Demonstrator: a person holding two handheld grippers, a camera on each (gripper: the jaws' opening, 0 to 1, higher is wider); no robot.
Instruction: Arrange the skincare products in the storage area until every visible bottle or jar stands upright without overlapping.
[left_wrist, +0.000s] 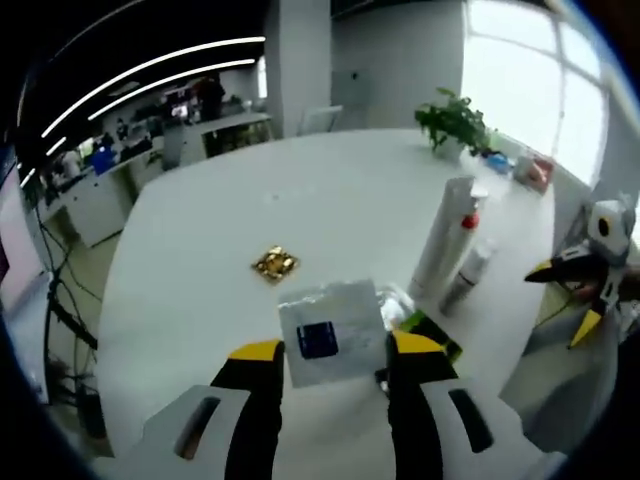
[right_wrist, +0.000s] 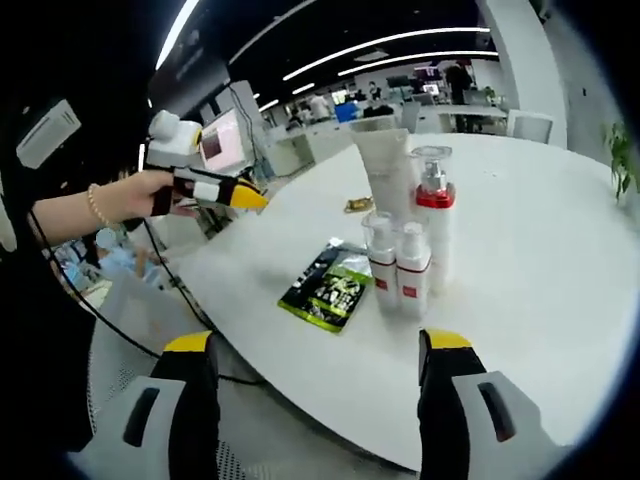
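On the worktop (right_wrist: 540, 300) the tube (right_wrist: 385, 170), pump bottle (right_wrist: 433, 215) and two small bottles (right_wrist: 398, 265) stand upright, apparently arranged. Beside them a green sachet (right_wrist: 330, 287) lies flat. Left hand-held gripper (left_wrist: 330, 350) grips a clear packet (left_wrist: 330, 330); right hand-held gripper (right_wrist: 318, 345) gapes empty.

i see a big white table (left_wrist: 200, 250) with a small gold foil packet (left_wrist: 275, 264) lying alone near its middle, and a green-and-black sachet (right_wrist: 328, 287) flat near the table's near edge in the right gripper view. at the far side of the table a leafy potted plant (left_wrist: 452, 120) stands by bright windows (left_wrist: 530, 80), with some small coloured items (left_wrist: 525, 168) just beside it that i can't make out. beyond the table there are office desks with monitors (right_wrist: 225, 140), white chairs (right_wrist: 530, 125) and long ceiling light strips (left_wrist: 150, 70).
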